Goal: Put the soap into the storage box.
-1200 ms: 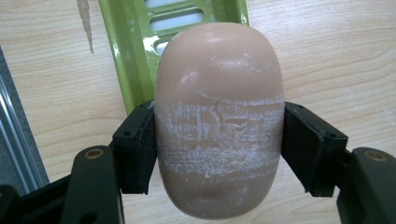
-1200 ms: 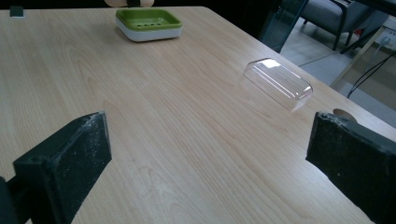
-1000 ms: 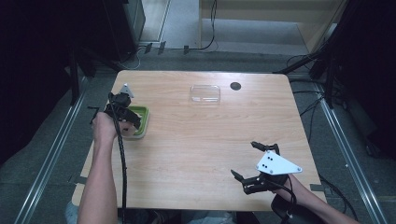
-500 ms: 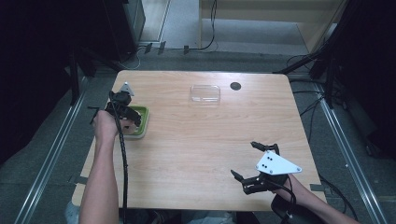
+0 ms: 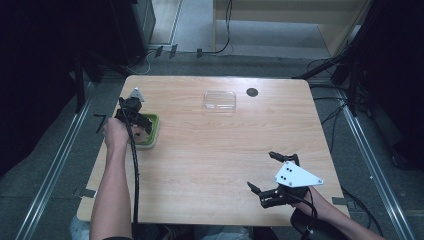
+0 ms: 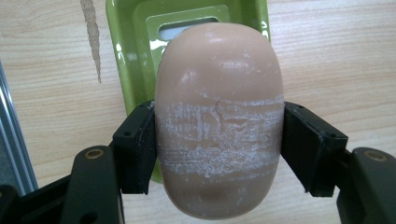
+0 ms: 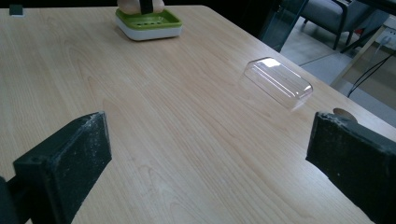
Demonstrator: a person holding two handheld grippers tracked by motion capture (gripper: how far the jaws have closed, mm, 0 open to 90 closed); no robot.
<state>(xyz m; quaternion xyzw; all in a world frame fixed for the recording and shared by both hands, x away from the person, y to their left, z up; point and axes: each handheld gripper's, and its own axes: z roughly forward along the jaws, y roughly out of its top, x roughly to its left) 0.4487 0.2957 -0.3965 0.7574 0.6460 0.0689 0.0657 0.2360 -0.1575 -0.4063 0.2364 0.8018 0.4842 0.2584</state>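
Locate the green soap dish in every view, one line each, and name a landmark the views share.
High view: green soap dish at the table's left edge, partly under the left gripper.
Left gripper view: top centre, behind the beige soap clamped in the jaws.
Right gripper view: far top, left of centre.
Shared landmark: the soap, gripped over the dish; also seen in the right gripper view.

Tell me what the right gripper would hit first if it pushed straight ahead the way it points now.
Probably nothing soon: ahead of the right gripper lies bare table. The green soap dish sits far off to the left, the clear lid to the right.
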